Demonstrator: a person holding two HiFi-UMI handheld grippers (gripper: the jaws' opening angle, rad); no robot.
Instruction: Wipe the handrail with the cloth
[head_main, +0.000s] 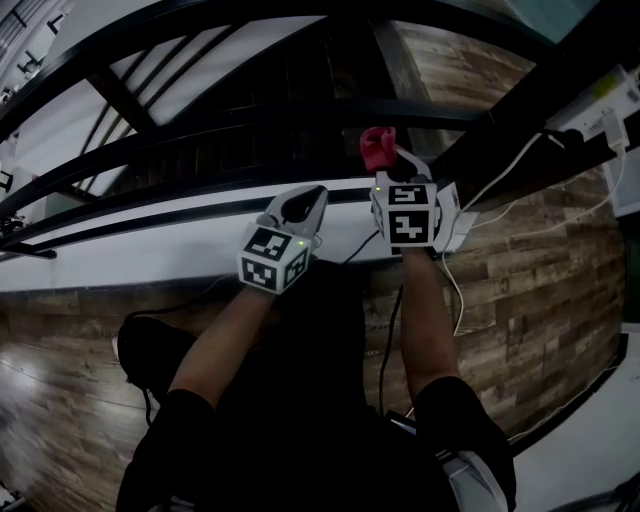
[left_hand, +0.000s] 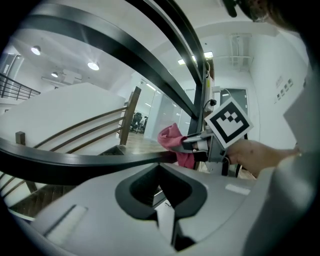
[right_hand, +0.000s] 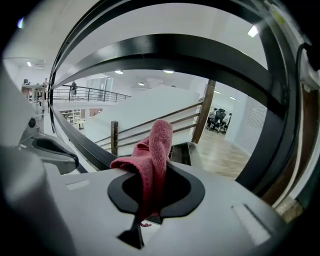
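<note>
Wood-pattern floor (head_main: 530, 260) fills the lower ground below the railing in the head view. The black handrail (head_main: 200, 140) curves across the upper frame above more dark bars, with a white stair edge (head_main: 150, 245) running beneath them. Both of the person's bare forearms reach forward from the bottom of the frame. The left hand-held gripper (head_main: 316, 194) is low and left of its partner, its tip over the white edge. In its own view the left hand-held gripper (left_hand: 162, 200) is clenched with nothing between the jaws, and the handrail (left_hand: 100, 162) crosses just past its tip. The right hand-held gripper (head_main: 385, 170) is held higher and close beside the left one. Its jaws are clamped on a red cloth (head_main: 376, 146). The right gripper view shows the right hand-held gripper (right_hand: 150, 200) pinching the cloth (right_hand: 155, 150) at its lower part, with the rest bunched up above the jaws and the handrail (right_hand: 80, 142) passing just to its left. From the left gripper view the cloth (left_hand: 172, 142) sits right at the rail, but I cannot tell whether it touches. A white power strip (head_main: 600, 105) sits at the upper right, and a white cable (head_main: 520, 170) trails from it over the floor.
</note>
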